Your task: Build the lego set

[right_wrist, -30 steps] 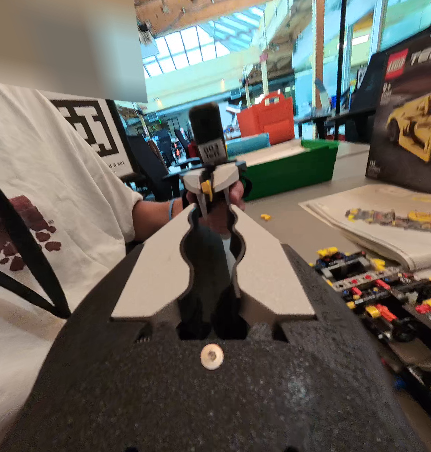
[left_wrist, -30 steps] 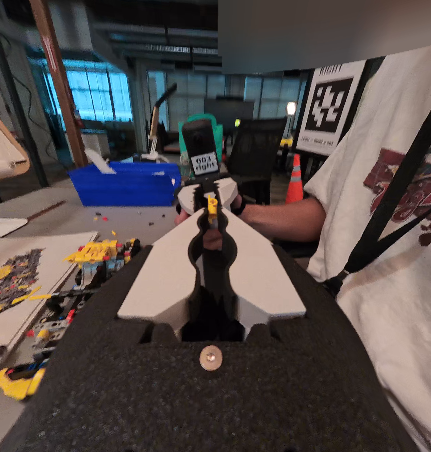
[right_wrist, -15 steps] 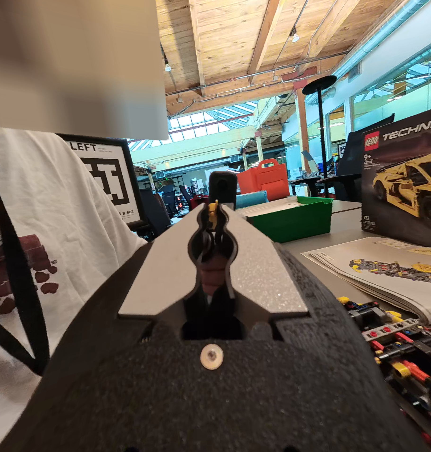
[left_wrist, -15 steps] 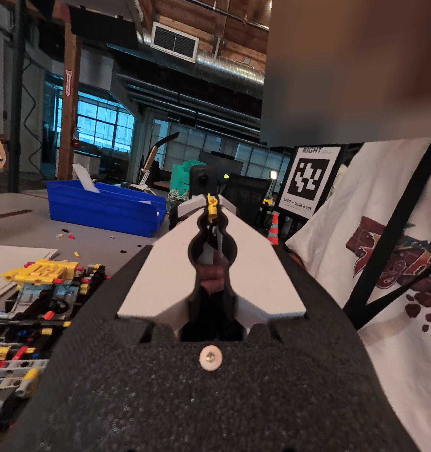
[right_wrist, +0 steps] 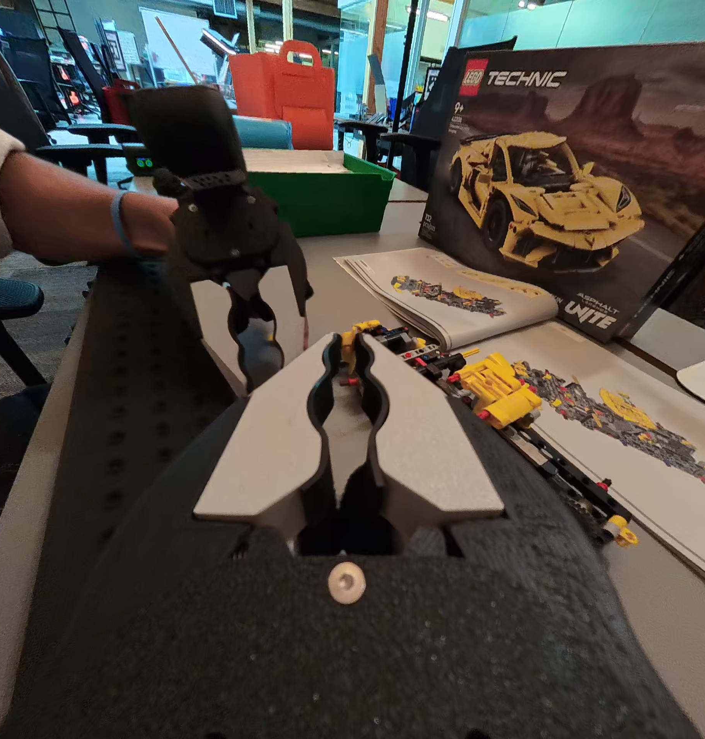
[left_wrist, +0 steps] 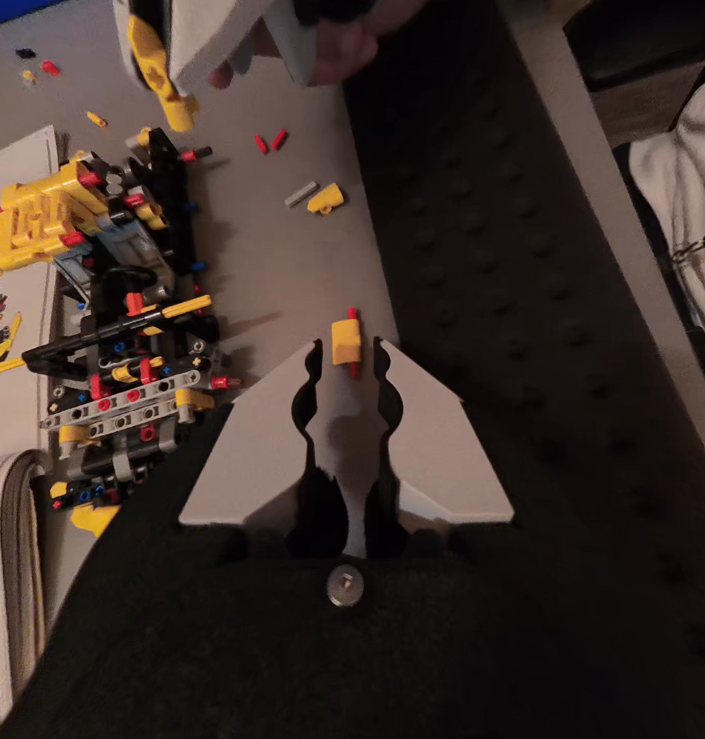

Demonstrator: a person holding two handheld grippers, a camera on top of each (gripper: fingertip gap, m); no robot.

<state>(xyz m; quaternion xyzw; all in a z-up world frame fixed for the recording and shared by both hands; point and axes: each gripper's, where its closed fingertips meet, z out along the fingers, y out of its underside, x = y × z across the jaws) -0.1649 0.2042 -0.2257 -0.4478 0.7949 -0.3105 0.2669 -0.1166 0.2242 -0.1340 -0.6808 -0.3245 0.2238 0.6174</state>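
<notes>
Yellow block with a red pin [left_wrist: 346, 343] lies on the grey worktop [left_wrist: 270, 256], just ahead of the left gripper [left_wrist: 346, 342], whose jaws stand released either side of it, pointing steeply down, likely lined up to pinch it. Beside it sits the half-built car chassis [left_wrist: 114, 320]

From the right wrist view, the right gripper [right_wrist: 347, 340] is clenched on a long yellow piece [right_wrist: 348, 348], held low near the chassis, probably awaiting fitting
</notes>
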